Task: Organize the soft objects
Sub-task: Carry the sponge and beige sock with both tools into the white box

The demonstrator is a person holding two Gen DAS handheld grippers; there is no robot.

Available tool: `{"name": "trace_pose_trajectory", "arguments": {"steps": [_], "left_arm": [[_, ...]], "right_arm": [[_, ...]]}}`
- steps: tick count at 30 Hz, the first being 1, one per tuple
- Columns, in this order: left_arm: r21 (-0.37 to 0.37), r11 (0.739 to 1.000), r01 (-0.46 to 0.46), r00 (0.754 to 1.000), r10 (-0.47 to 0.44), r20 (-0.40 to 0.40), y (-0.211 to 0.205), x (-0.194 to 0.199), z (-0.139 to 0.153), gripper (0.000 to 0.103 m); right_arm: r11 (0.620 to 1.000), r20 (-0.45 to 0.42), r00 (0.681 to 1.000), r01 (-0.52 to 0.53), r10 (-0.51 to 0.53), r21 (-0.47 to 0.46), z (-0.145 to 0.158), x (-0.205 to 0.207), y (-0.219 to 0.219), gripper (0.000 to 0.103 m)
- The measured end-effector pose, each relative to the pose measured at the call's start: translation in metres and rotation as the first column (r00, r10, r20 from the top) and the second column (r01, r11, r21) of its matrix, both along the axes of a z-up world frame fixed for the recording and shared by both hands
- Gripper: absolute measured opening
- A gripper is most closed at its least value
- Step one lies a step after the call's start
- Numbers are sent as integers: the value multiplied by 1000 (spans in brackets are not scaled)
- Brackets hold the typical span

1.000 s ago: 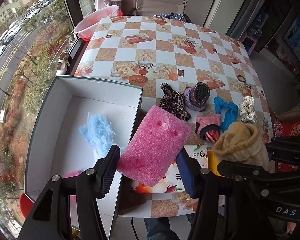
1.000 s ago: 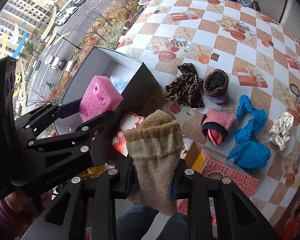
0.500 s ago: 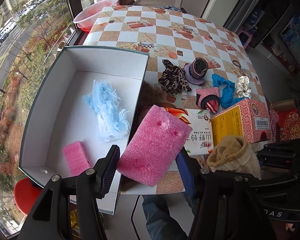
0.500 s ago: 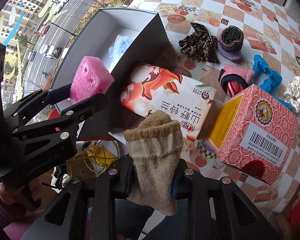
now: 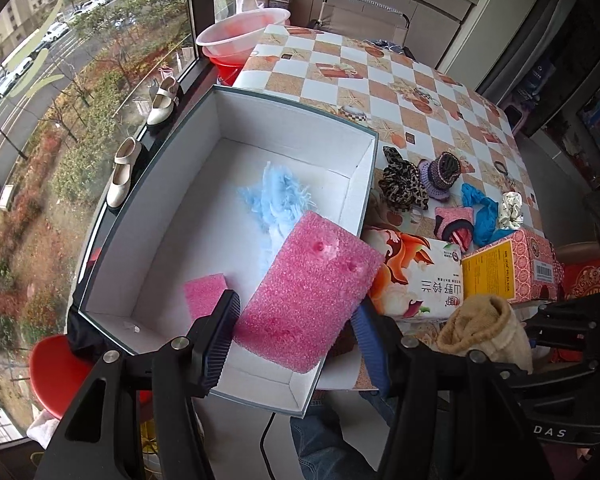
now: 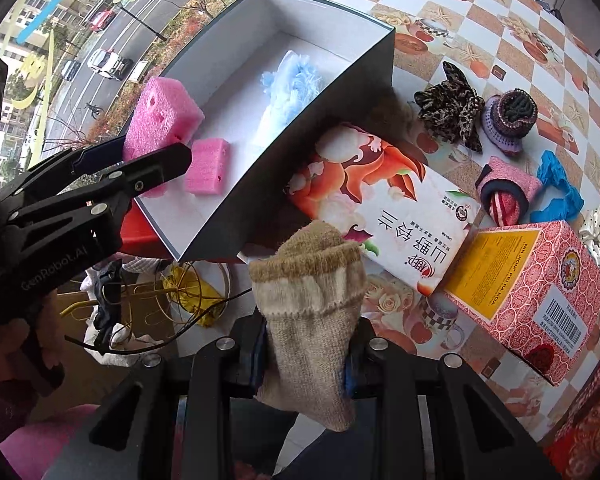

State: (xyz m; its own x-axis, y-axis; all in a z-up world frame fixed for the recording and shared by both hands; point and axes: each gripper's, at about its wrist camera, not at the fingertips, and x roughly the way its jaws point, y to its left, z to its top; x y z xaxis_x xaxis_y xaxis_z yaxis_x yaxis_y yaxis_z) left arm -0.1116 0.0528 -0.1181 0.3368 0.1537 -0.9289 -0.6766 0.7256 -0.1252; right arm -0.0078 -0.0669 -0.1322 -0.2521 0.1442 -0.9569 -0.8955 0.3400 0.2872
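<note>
My left gripper [image 5: 296, 328] is shut on a large pink foam block [image 5: 312, 292] and holds it over the near right corner of the open white box [image 5: 156, 216]. The block also shows in the right wrist view [image 6: 156, 120]. Inside the box lie a fluffy light-blue item [image 5: 276, 200] and a small pink foam piece [image 5: 204, 294]. My right gripper [image 6: 306, 354] is shut on a beige wool sock [image 6: 312, 304], held off the table's near edge, right of the box. On the table lie a leopard scrunchie [image 5: 402, 184], a purple knit piece [image 5: 440, 174], a pink rolled sock [image 5: 454, 226] and a blue cloth [image 5: 480, 216].
A flowered tissue pack [image 5: 416, 276] and a red-and-yellow carton [image 5: 508, 266] lie right of the box. A white scrunchie [image 5: 510, 210] is beyond the carton. A pink basin [image 5: 242, 36] stands at the table's far corner. Shoes [image 5: 160, 100] sit on the window sill to the left.
Both grippers have pulled back toward the near edge and left. The pink block now hangs over the box's near right corner. Grips are unchanged.
</note>
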Motion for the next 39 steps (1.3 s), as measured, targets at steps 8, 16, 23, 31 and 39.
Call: {"name": "trace_pose_trajectory", "arguments": {"steps": [8,16,23,31,39], "left_arm": [[-8,997,-73,997,73,14,17,-22,-5,61],[-11,992,-122,992,122,19,33,-30,-9,61],[-7,988,-152,988,152,17,49,-31,-10,61],[7,984,-177,984,177,25,66,-28,-6,61],[-7,978,-210,977,210,24,81,-22,-13,61]], "right_arm": [[995,20,995,-99,99,0,4,-22,21,30],[991,25,991,-130,130,0,6,-26,37,30],[992,20,992,-128,128,20,13,-20,61,30],[992,25,994,-107,106,66,25,-7,97,30],[996,-16,998,-65,67,68,22,7,126,30]]}}
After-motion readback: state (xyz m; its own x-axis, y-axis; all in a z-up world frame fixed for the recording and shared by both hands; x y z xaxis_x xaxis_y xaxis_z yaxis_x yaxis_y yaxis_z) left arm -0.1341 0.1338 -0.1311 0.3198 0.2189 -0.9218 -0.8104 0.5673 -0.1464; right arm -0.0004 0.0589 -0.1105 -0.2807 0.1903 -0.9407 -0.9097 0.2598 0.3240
